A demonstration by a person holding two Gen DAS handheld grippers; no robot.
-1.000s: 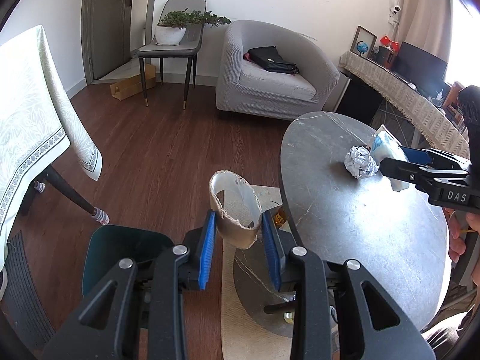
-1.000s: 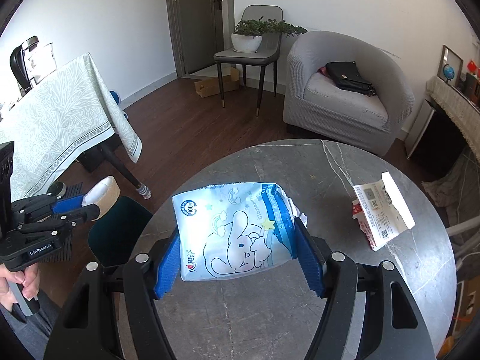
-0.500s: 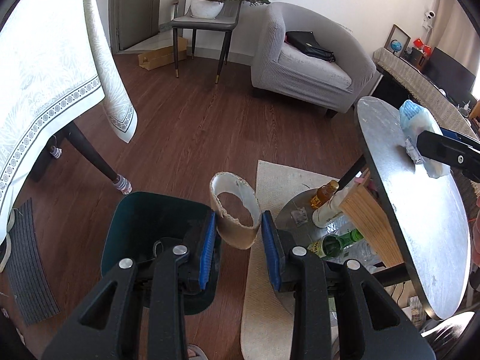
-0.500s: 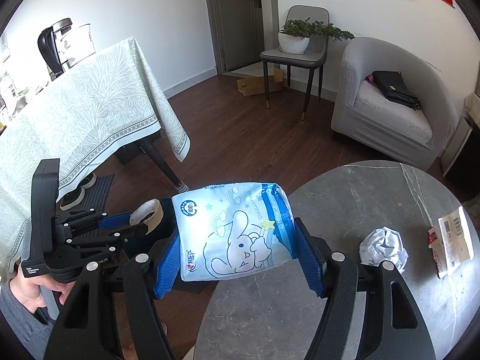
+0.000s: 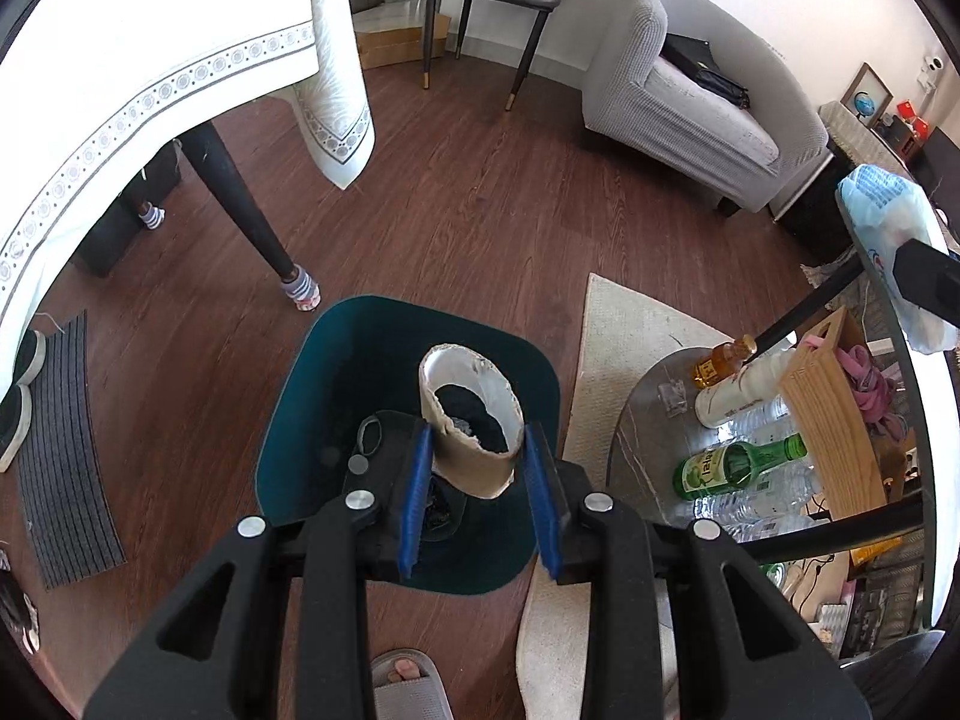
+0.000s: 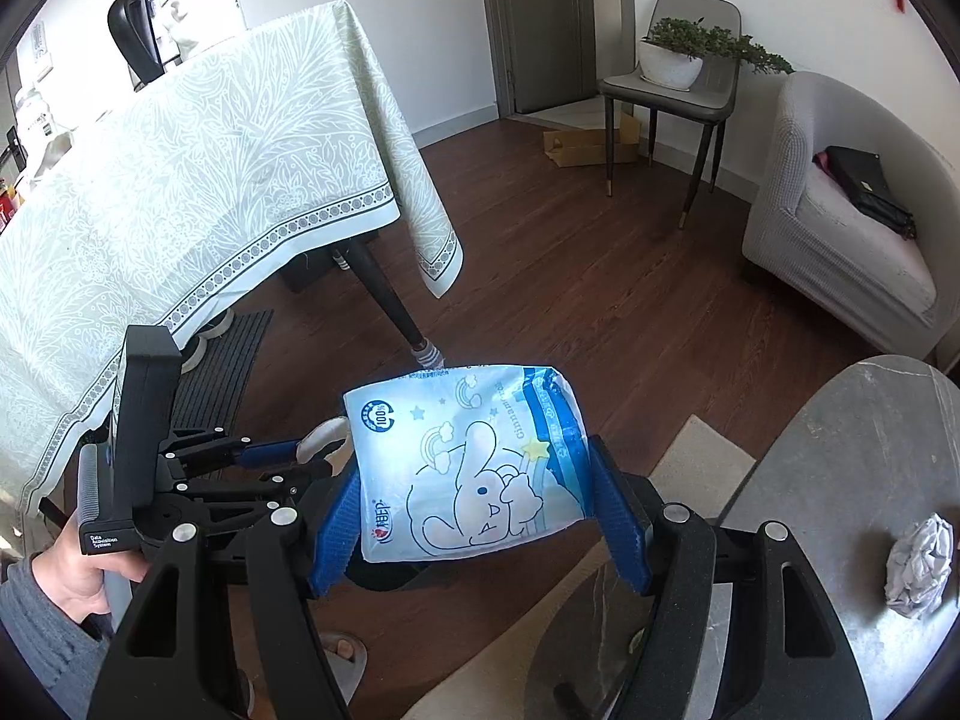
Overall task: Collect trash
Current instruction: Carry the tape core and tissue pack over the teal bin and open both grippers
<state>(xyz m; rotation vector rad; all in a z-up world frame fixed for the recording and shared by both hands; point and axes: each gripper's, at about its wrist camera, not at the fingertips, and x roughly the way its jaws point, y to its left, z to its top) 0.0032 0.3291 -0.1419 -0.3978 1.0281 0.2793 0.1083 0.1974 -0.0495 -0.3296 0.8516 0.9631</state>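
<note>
At far left of the right wrist view a hand [image 6: 90, 564] holds the left gripper [image 5: 477, 450], whose blue pads are clamped narrowly on a torn cardboard roll [image 5: 471, 420]. The roll hangs tilted right over the open mouth of the dark teal bin [image 5: 312, 396], which stands on the wood floor beside a pale rug [image 5: 630, 330]. Dark rubbish lies in the bin's bottom. Right of the bin, under the round grey bench [image 6: 870, 450], bottles [image 5: 738, 462] lie on a lower shelf. The right gripper [image 6: 480, 516] grips a light blue tissue pack [image 6: 474, 468] printed with a cartoon rabbit, its pads set fairly wide against both sides, the pack in the air over the floor just beside the bench edge. A crumpled paper ball [image 6: 921, 564] rests on the bench at far right
</note>
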